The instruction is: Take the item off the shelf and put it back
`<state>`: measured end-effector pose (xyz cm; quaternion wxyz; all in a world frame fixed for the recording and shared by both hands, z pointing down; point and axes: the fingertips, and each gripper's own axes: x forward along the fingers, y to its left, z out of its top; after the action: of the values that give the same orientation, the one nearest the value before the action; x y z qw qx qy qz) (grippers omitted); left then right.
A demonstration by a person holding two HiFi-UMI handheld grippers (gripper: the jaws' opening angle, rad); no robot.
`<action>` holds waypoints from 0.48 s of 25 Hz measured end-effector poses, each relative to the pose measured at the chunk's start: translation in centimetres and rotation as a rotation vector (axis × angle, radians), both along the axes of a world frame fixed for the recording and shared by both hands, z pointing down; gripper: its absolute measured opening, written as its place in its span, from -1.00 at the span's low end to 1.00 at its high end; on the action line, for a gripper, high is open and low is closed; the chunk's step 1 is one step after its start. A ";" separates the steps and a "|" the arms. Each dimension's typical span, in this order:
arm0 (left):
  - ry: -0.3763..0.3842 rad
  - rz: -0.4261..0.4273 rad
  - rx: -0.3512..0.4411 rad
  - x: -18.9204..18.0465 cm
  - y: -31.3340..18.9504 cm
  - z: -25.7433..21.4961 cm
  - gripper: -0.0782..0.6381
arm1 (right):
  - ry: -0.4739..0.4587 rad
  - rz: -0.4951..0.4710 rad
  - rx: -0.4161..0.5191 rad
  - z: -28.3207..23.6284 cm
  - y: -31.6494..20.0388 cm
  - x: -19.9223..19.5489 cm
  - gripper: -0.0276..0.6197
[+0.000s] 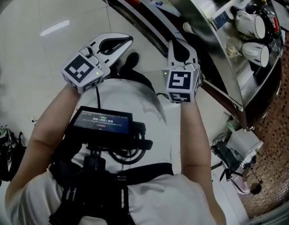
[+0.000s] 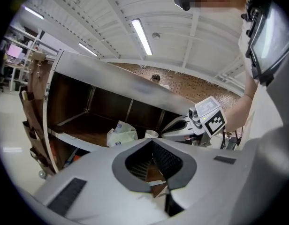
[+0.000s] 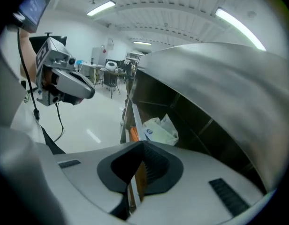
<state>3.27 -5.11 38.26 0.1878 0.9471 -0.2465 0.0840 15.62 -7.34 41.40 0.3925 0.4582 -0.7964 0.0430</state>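
From the head view, the person holds both tools out in front of the chest, over a pale glossy floor (image 1: 50, 27). The left gripper (image 1: 125, 41) points up and to the right, and the right gripper (image 1: 176, 45) points towards the metal shelf (image 1: 229, 64) at the upper right. A white cup (image 1: 251, 25) lies on its side on that shelf. A chest screen (image 1: 102, 121) sits below the 2 grippers. In the left gripper view, the left gripper (image 2: 151, 142) has its jaws clenched tip to tip with nothing between them. Beyond it a white bag (image 2: 121, 134) rests on the shelf's brown board (image 2: 83, 128), with a small cup (image 2: 151, 134) just beside it. The right gripper (image 2: 170, 129) is near that cup. In the right gripper view, the right gripper (image 3: 142, 144) is likewise clamped shut and empty. The white bag (image 3: 158, 130) sits on the shelf ahead, apart from both grippers, with an orange item (image 3: 133, 134) beside it at the shelf's edge. The left gripper (image 3: 88, 90) is at the left.
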 end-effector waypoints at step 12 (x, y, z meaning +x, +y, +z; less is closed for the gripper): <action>0.017 -0.055 -0.073 0.0 -1.0 4.6 -0.76 | 0.399 0.094 -0.006 3.5 -2.5 8.0 -0.55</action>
<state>3.26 -6.08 42.85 0.2265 0.9331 -0.2677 0.0794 23.60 -9.86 44.86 0.5415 0.4930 -0.6804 -0.0281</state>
